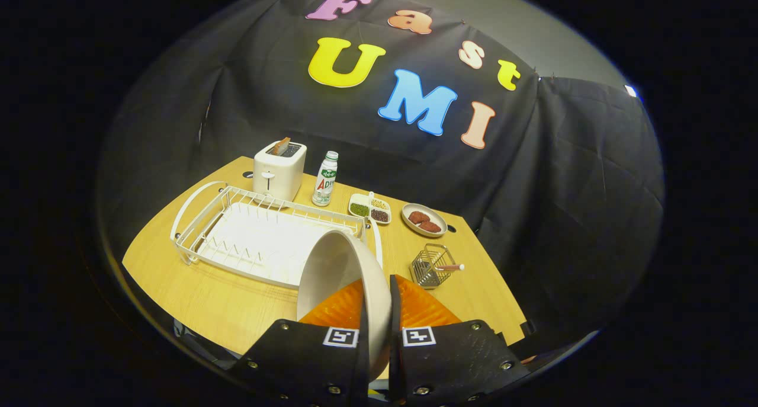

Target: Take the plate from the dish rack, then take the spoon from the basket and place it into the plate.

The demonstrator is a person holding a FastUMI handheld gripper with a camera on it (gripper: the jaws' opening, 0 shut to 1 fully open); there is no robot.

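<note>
**Lifting the plate clear of the rack**

Pinching the plate (340, 276) by its rim, the gripper (379, 330) has both fingers closed on it, holding it on edge above the table, just beside the dish rack (237, 241). Spoon (449, 268) waits in the basket (431, 266), well ahead.

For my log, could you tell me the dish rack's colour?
The dish rack is white, seen clearly in the gripper view beyond the plate the gripper holds.

Not much to read here tbh. The bottle (325, 179) far back beside the toaster (278, 171) has a red-and-green label, too small to make out. The gripper (378, 289) fingers, pinching the plate (334, 265) rim, each carry a black-and-white square marker (340, 336).
</note>
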